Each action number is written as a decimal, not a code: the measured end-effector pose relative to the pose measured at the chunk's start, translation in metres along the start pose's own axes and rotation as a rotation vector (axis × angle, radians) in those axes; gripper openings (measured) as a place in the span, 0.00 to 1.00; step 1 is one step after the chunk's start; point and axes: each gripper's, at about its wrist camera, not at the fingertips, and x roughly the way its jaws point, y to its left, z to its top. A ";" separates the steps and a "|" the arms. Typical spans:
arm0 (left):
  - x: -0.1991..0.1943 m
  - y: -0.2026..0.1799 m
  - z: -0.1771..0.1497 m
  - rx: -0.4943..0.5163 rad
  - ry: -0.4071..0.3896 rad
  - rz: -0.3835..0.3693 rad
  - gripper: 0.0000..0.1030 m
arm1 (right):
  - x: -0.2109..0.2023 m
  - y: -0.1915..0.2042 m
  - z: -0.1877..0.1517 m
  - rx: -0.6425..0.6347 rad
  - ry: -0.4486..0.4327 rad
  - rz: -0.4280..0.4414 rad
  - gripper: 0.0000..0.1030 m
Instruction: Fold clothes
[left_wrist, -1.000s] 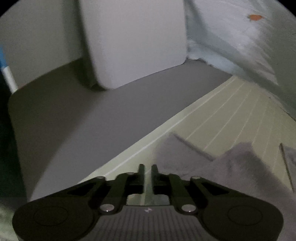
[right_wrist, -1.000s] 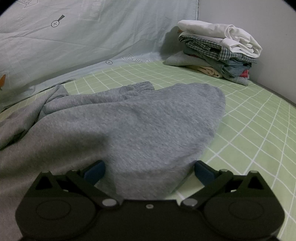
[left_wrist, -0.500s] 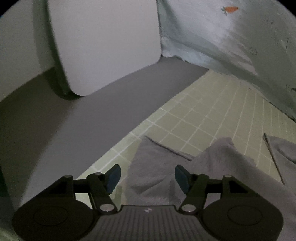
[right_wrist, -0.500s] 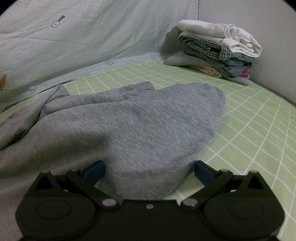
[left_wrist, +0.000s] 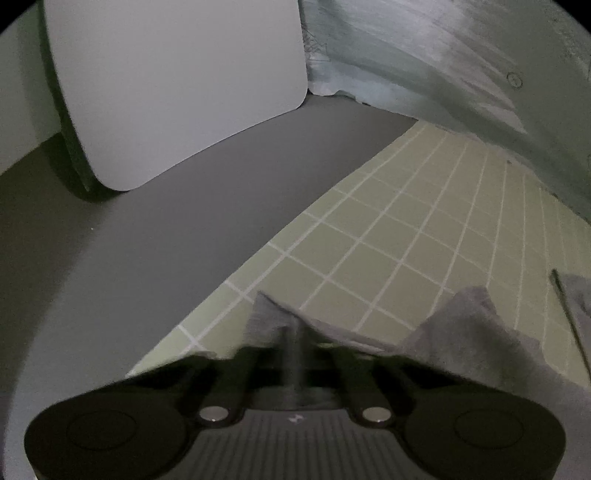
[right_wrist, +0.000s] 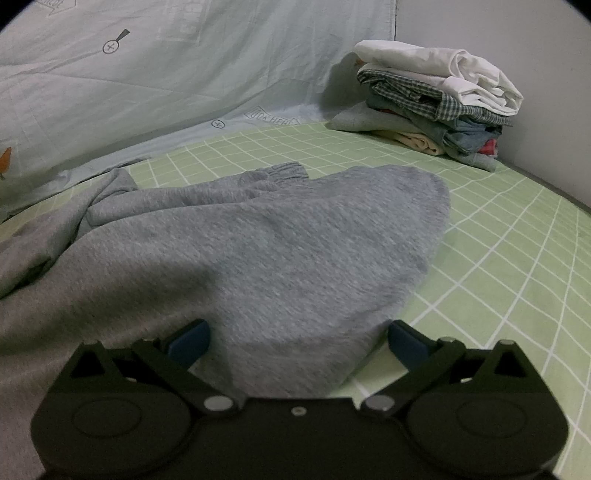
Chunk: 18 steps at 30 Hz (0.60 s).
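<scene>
A grey sweatshirt lies spread on the green checked sheet, one cuffed sleeve lying across its far side. My right gripper is open low over its near edge, and the cloth lies between the blue pads without being pressed. In the left wrist view, my left gripper is shut on a corner of the grey sweatshirt near the sheet's edge. The fingertips are blurred and partly wrapped in cloth.
A stack of folded clothes sits at the back right corner by the wall. A pale blue quilt is bunched along the far side. Beyond the sheet's left edge runs a grey ledge with a white panel standing on it.
My left gripper moved forward and down, opened around the sweatshirt's corner, then shut on it. The right gripper and the cloth before it stayed still.
</scene>
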 end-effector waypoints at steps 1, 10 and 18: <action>-0.002 0.002 0.000 -0.009 -0.006 0.011 0.01 | 0.000 0.000 0.000 0.001 0.000 -0.001 1.00; -0.026 0.085 -0.004 -0.231 -0.059 0.375 0.01 | 0.000 0.000 0.000 0.002 0.000 0.000 1.00; -0.043 0.069 -0.002 -0.147 -0.081 0.206 0.22 | 0.000 0.000 0.000 0.004 0.001 0.001 1.00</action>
